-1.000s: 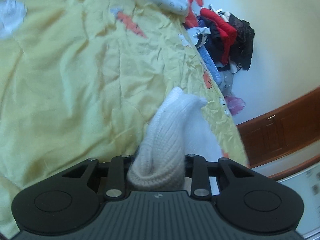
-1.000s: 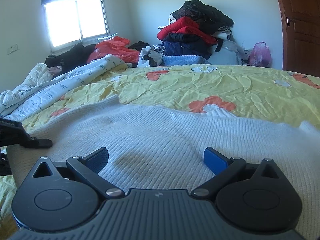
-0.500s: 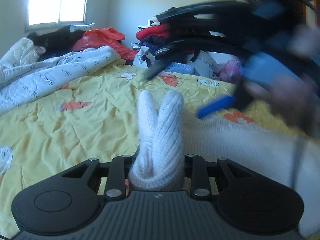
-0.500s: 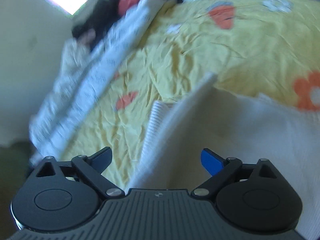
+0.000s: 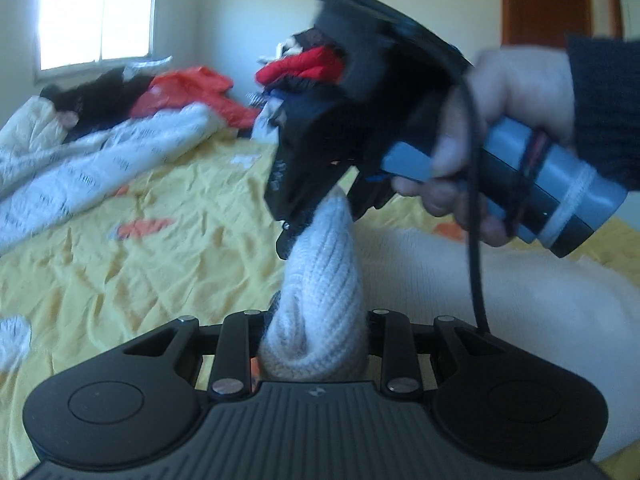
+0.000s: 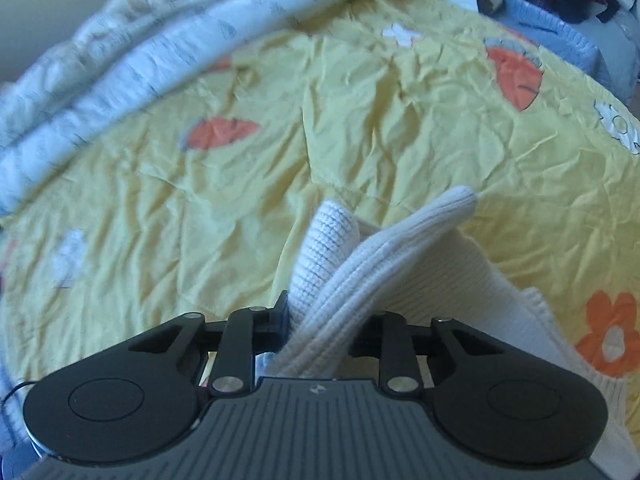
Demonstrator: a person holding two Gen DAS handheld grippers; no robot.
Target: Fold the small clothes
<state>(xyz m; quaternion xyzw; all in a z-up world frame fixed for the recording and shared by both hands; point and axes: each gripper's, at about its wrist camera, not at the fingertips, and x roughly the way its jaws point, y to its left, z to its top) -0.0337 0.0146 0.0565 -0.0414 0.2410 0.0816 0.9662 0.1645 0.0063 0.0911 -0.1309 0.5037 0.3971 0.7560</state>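
Now both tongs clamped bunched cream ribbed-knit sweater [image 6: 440,280]: left tongs [image 5: 316,344] lower centre; right tongs [image 6: 320,332] just closed, angled down over crumpled yellow bedspread [image 6: 200,200].

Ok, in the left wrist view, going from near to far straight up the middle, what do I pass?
Left tongs shut on the bunched white knit sweater → right tongs gripping its far tip → yellow flowered bedspread → pile of clothes → wall.
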